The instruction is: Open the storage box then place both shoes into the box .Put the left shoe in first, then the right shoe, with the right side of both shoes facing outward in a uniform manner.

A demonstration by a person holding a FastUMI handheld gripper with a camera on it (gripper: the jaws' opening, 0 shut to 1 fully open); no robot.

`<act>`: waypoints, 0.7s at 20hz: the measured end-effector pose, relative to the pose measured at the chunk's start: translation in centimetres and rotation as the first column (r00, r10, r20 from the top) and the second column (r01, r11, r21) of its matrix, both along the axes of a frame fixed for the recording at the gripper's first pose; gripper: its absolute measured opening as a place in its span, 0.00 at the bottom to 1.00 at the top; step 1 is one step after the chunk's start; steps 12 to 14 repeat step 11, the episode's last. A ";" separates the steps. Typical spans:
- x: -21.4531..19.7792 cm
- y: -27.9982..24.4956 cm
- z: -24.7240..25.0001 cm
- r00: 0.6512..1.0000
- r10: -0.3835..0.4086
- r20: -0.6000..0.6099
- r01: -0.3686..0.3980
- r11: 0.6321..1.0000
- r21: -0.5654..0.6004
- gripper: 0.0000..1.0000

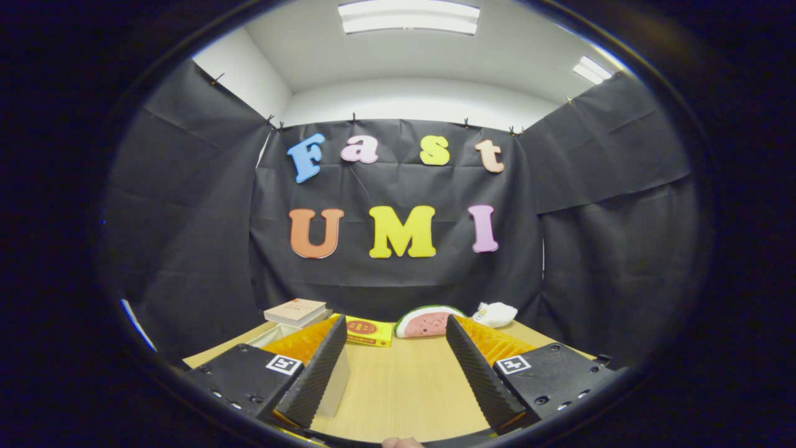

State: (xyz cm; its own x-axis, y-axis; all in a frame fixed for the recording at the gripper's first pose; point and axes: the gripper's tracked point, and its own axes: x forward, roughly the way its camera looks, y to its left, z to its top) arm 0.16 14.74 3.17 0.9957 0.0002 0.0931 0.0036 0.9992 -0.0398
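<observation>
My gripper [395, 325] is held level above a wooden table [404, 386], looking toward the back wall. Its two black ribbed fingers [317, 373] are spread wide apart, open, with only bare tabletop between them. A pale white box-like thing [333, 389] sits low on the table against the left finger, which hides most of it. I cannot tell whether it has a lid or whether that lid is open.
At the table's far edge, beyond the fingertips, lie stacked books [295, 311], a flat yellow packet [368, 331], a watermelon-slice plush [426, 322] and a small white plush [495, 314]. Black cloth walls close in the back and both sides. A fingertip [401, 442] shows under the gripper.
</observation>
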 end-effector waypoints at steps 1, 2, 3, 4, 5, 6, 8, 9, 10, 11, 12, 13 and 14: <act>0.2 0.0 -0.7 1.000 0.007 -0.020 -0.007 1.000 0.006 0.97; 0.4 -0.1 -1.4 0.999 0.010 -0.042 -0.010 1.000 0.006 0.97; 0.6 -0.5 -2.1 0.998 0.009 -0.061 -0.009 1.000 0.003 0.97; 0.8 -0.6 -2.7 0.997 0.010 -0.075 -0.010 1.000 0.003 0.97; 1.0 -0.7 -3.1 0.996 0.009 -0.086 -0.009 1.000 0.000 0.97; 1.1 -1.0 -3.4 0.996 0.006 -0.092 -0.007 1.000 -0.004 0.97; 1.3 -1.6 -3.8 0.995 -0.008 -0.097 0.007 1.000 -0.014 0.97; 1.3 -1.7 -3.9 0.995 -0.008 -0.098 0.007 1.000 -0.012 0.97; 1.3 -1.8 -3.8 0.995 -0.009 -0.098 0.009 1.000 -0.008 0.97; 1.3 -2.0 -3.8 0.995 -0.010 -0.096 0.009 1.000 -0.005 0.97; 1.3 -2.0 -3.8 0.995 -0.010 -0.096 0.009 1.000 -0.005 0.97; 1.3 -2.0 -3.8 0.995 -0.010 -0.096 0.009 1.000 -0.005 0.97; 1.3 -2.0 -3.8 0.995 -0.010 -0.096 0.009 1.000 -0.005 0.97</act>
